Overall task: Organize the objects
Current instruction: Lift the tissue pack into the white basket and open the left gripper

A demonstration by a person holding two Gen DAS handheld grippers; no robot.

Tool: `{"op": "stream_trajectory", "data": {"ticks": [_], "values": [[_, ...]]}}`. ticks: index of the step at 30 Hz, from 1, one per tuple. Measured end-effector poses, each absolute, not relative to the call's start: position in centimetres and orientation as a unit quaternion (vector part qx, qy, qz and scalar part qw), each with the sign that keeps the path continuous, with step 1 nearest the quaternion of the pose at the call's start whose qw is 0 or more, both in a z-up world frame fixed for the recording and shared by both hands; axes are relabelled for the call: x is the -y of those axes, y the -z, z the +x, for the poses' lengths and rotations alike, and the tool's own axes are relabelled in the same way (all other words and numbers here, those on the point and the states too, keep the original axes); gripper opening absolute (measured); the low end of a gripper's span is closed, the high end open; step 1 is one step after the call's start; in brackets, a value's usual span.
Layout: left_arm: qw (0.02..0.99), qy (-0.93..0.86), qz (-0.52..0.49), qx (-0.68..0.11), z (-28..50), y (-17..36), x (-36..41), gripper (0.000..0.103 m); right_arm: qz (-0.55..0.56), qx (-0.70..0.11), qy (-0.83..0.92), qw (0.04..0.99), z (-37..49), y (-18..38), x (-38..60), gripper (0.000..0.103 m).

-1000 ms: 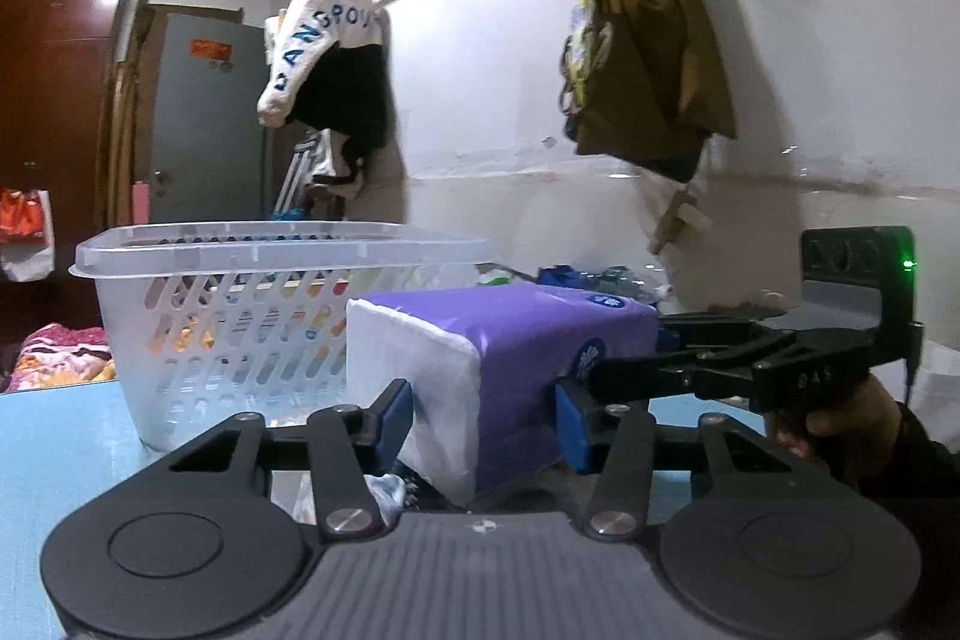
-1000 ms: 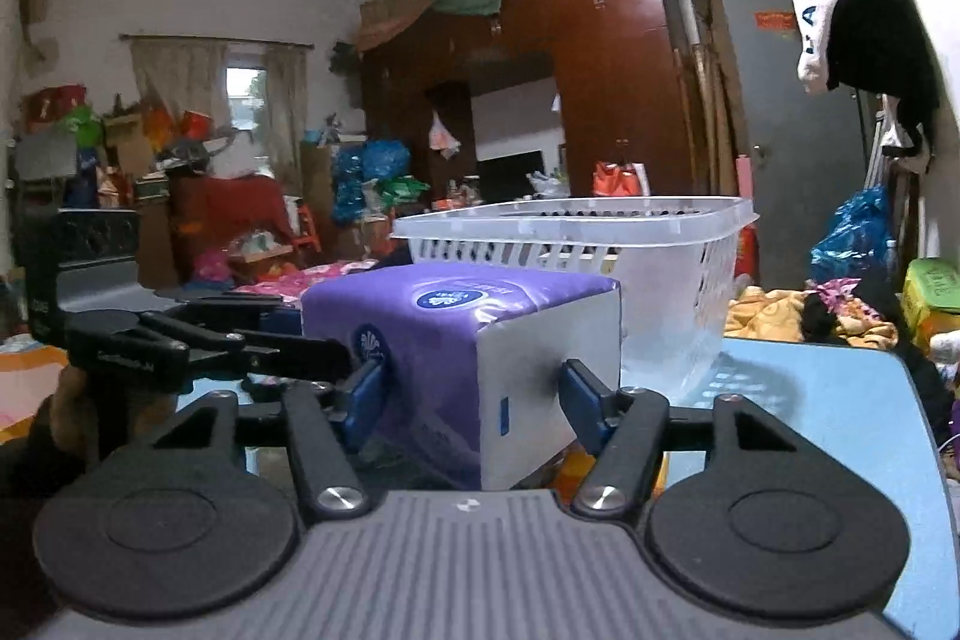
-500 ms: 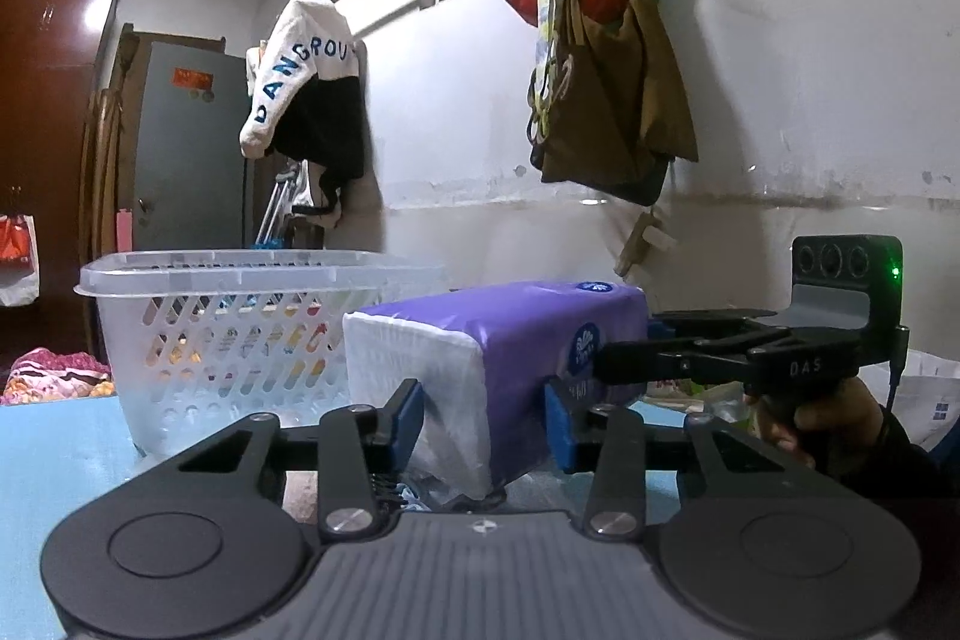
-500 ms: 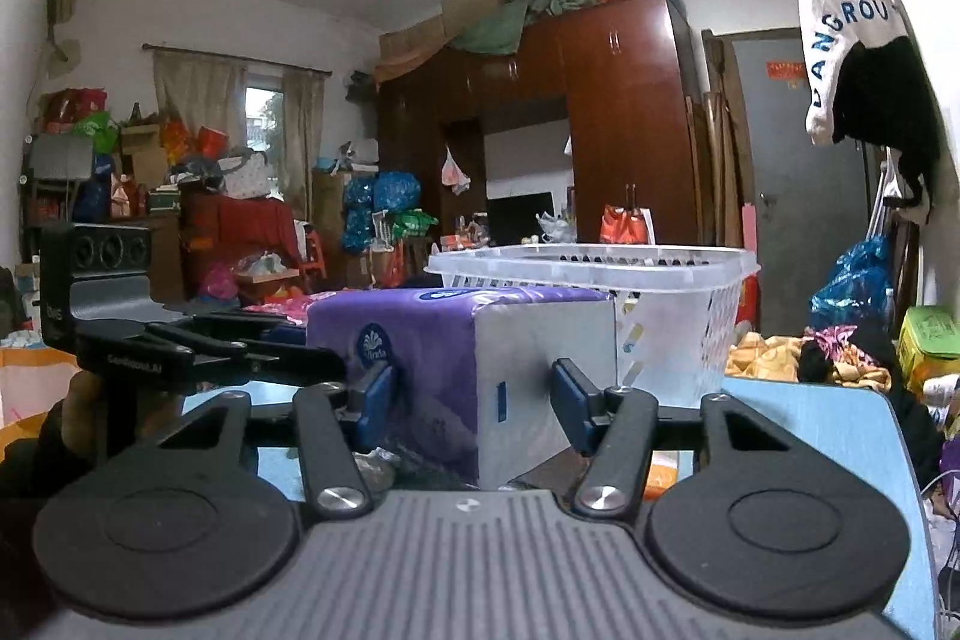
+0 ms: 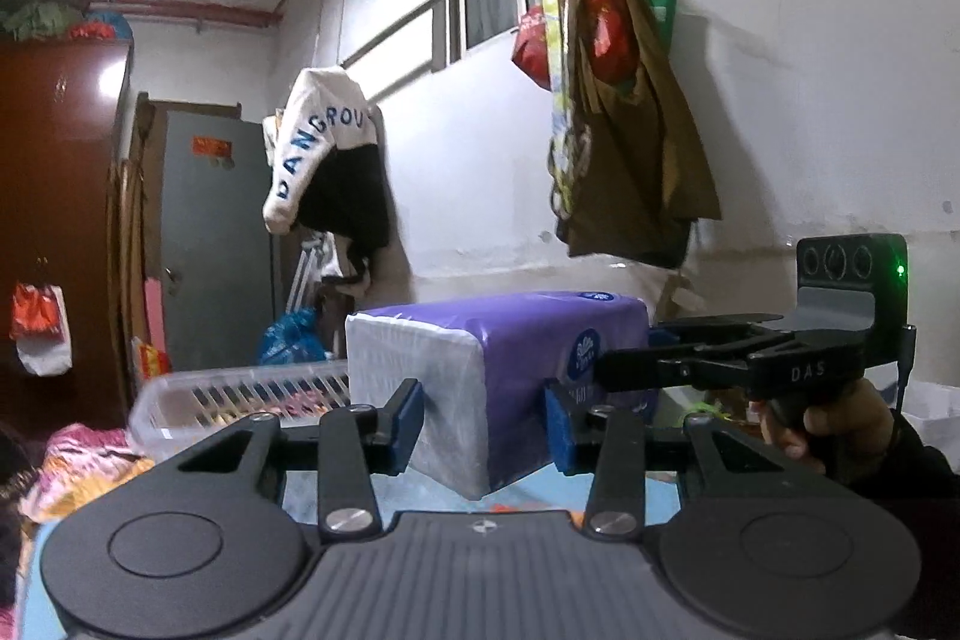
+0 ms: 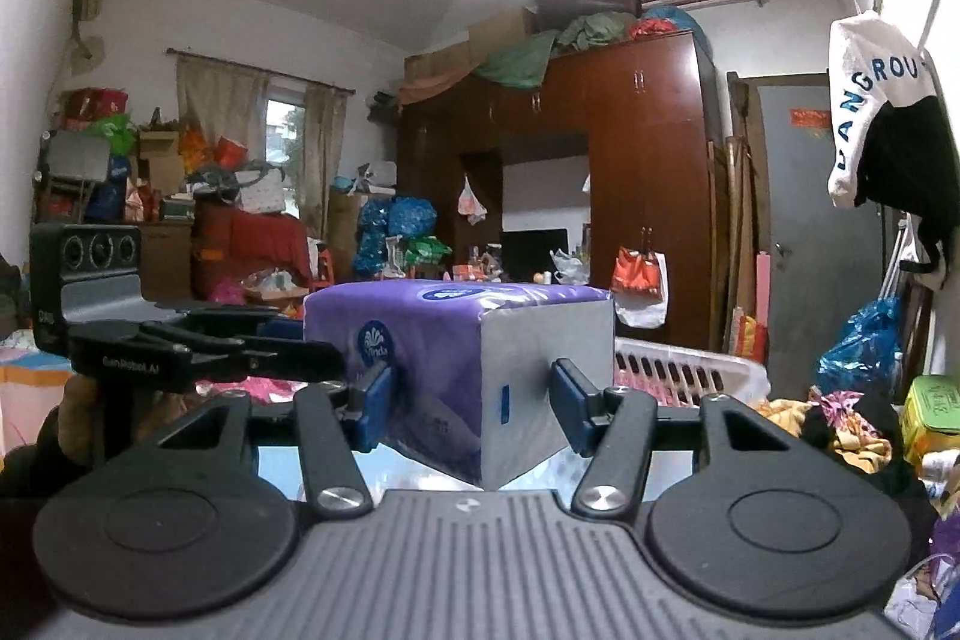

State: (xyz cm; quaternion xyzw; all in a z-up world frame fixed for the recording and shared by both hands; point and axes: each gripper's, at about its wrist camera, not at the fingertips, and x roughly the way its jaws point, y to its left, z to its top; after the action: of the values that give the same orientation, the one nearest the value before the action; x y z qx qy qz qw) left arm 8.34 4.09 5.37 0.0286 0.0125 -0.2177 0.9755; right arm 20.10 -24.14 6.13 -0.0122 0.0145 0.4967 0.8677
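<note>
A purple and white tissue pack (image 5: 498, 376) is held in the air between both grippers. My left gripper (image 5: 483, 427) is shut on one end of it, blue pads pressing its sides. My right gripper (image 6: 474, 409) is shut on the opposite end of the same tissue pack (image 6: 462, 364). Each gripper shows in the other's view: the right gripper (image 5: 750, 364) and the left gripper (image 6: 198, 349). The white slotted basket (image 5: 240, 394) lies below and behind the pack, and its rim shows in the right wrist view (image 6: 690, 373).
A light blue table (image 5: 528, 496) lies under the pack. Bags (image 5: 618, 130) and a jacket (image 5: 324, 160) hang on the white wall. A brown wardrobe (image 6: 630, 184) and cluttered piles (image 6: 852, 418) fill the room behind.
Both grippers have lifted the tissue pack upward. The basket has dropped lower in both views, so the pack is now above its rim.
</note>
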Motion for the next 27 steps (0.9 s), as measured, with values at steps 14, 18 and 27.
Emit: {"op": "stream_trajectory", "data": {"ticks": [14,18,27], "values": [[0.983,0.173,0.032,-0.057,18.7,-10.6,-5.6,0.046,-0.022,-0.075,-0.463,0.883,28.6,-8.4,19.9,0.058],[0.982,0.161,0.027,-0.099,22.8,-10.5,-6.7,0.046,-0.023,-0.121,-0.452,0.884,31.4,-7.2,18.1,0.058],[0.978,0.14,0.019,-0.156,27.0,-8.6,-8.0,0.046,-0.028,-0.184,-0.439,0.879,33.1,-4.8,17.1,0.058]]}}
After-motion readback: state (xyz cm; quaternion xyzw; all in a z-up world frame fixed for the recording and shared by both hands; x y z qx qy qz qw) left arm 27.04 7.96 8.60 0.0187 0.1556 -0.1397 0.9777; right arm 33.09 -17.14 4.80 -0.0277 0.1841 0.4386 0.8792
